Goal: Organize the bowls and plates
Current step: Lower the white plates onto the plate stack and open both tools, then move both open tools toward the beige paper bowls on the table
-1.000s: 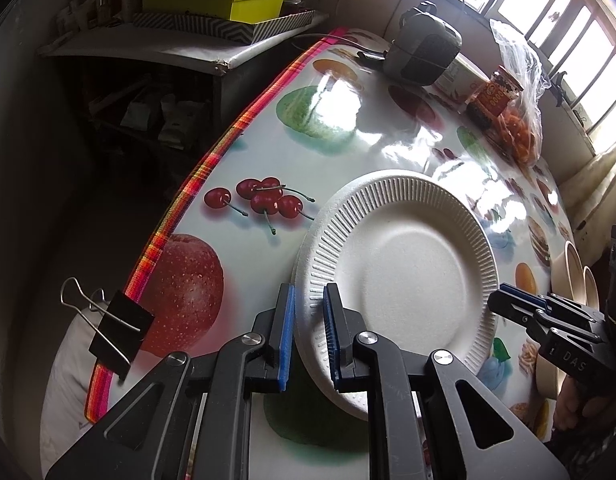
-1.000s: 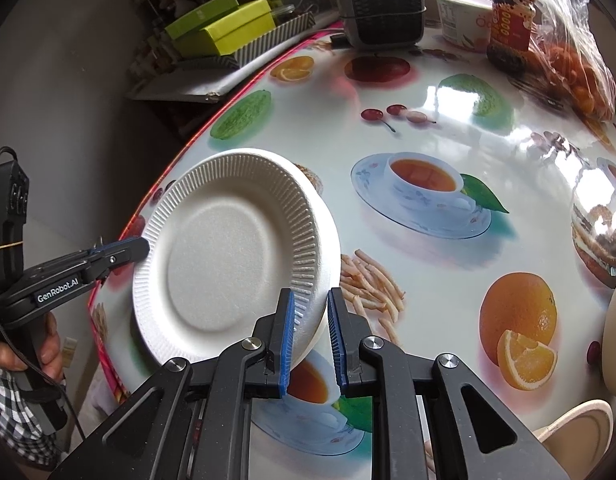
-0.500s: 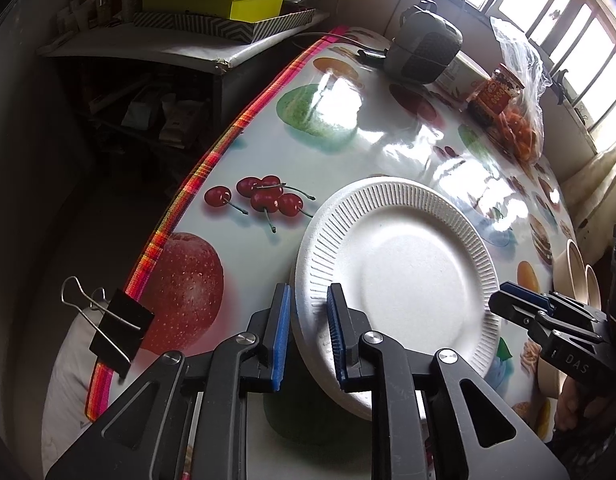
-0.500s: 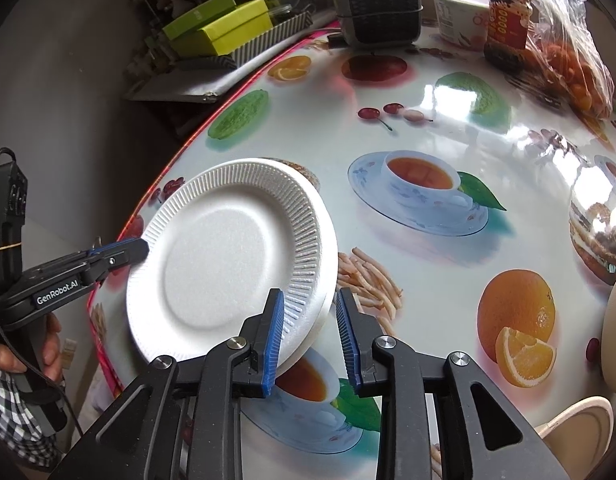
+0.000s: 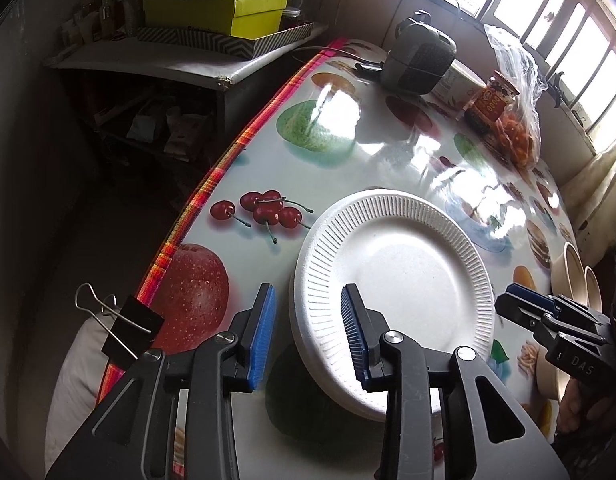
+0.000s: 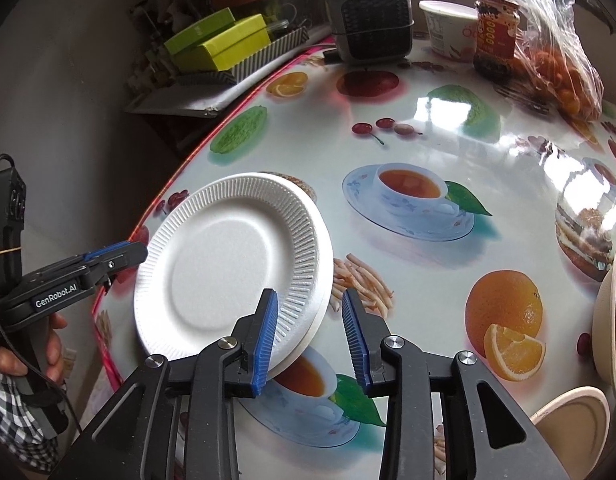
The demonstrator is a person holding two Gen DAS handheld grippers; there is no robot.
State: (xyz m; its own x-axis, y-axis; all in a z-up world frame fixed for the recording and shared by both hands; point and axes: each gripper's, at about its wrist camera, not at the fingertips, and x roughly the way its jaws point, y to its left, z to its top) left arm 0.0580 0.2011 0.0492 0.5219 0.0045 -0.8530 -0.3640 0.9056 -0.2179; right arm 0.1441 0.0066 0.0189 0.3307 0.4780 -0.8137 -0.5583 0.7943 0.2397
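Both tools are gaping wide, holding nothing. Plates (image 6: pixel 227 264) are lying stacked on the counter (image 6: pixel 428 152), rim between left tool (image 5: pixel 308 332) fingers; bowls (image 6: pixel 612 312) (right tool (image 6: pixel 310 336) nearer) sitting off its right.

Matt white foam plate (image 5: pixel 404 276) with ribbed rim, glossy printed plastic tablecloth (image 6: pixel 428 128)

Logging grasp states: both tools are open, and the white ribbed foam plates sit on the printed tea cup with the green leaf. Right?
Not quite. In the right wrist view the white ribbed foam plates lie left of that printed tea cup, apart from it. Both tools are open.
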